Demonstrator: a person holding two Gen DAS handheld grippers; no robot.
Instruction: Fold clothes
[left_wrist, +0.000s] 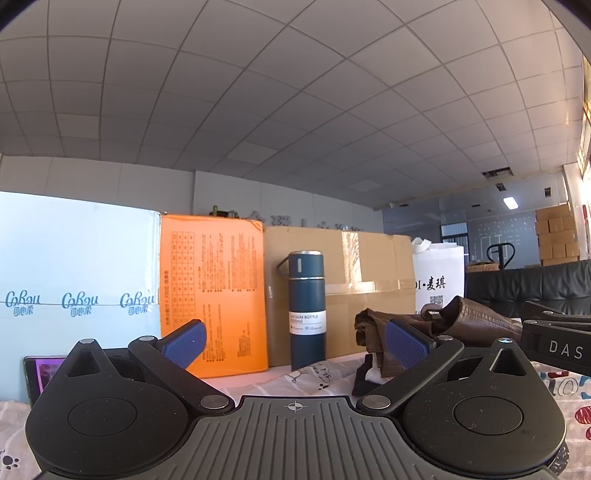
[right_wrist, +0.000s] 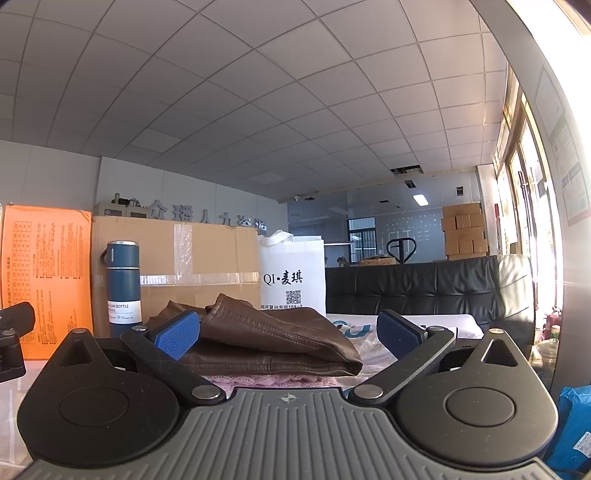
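A brown leather-like garment (right_wrist: 269, 336) lies folded in a low stack on the printed table cloth, on top of a pink knitted piece (right_wrist: 280, 380). My right gripper (right_wrist: 288, 336) is open just in front of it, its blue pads wide apart with nothing between them. In the left wrist view the same brown garment (left_wrist: 461, 325) lies to the right, behind the right pad. My left gripper (left_wrist: 295, 343) is open and holds nothing, low over the cloth. The other gripper's black body (left_wrist: 557, 339) juts in from the right edge.
A dark blue vacuum bottle (left_wrist: 306, 310) stands upright ahead. Behind it lean an orange box (left_wrist: 212, 291), a cardboard box (left_wrist: 343, 273), a light blue carton (left_wrist: 74, 280) and a white bag (right_wrist: 291, 273). A phone (left_wrist: 42, 376) stands left. A black sofa (right_wrist: 424, 288) is beyond.
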